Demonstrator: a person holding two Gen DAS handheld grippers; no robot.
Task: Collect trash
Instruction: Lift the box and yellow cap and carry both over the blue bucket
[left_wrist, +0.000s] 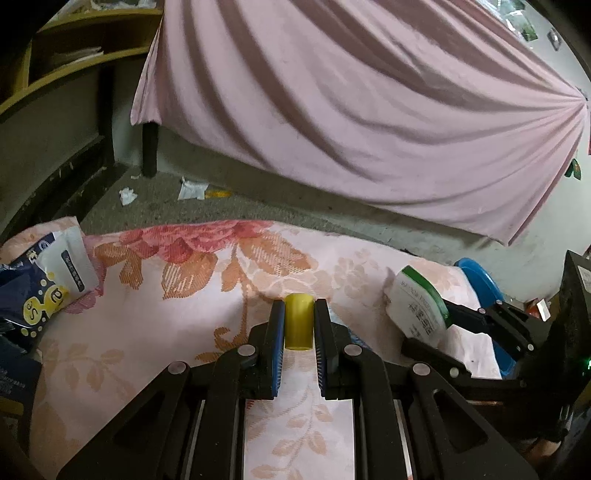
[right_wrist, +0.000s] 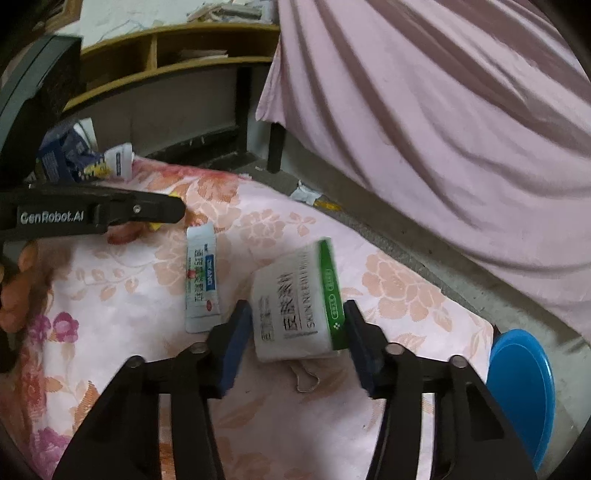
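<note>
On a floral pink bedspread (left_wrist: 184, 332), my left gripper (left_wrist: 299, 306) is shut on a small yellow cylinder (left_wrist: 298, 325), pinched upright between its blue pads. In the right wrist view the same gripper (right_wrist: 173, 214) reaches in from the left, with a bit of yellow (right_wrist: 157, 226) showing under it. My right gripper (right_wrist: 297, 332) is shut on a white box with a green edge (right_wrist: 291, 306), both pads against its sides and the box tilted. From the left wrist view, that box (left_wrist: 413, 302) sits in the right gripper (left_wrist: 426, 325) at the right.
A white sachet (right_wrist: 201, 280) lies flat on the bedspread left of the box. Blue snack bags (left_wrist: 33, 291) pile at the left edge. A blue round bin (right_wrist: 521, 387) stands at the right, off the bed. Paper scraps (left_wrist: 190, 188) lie on the floor under a hanging pink sheet (left_wrist: 369, 110).
</note>
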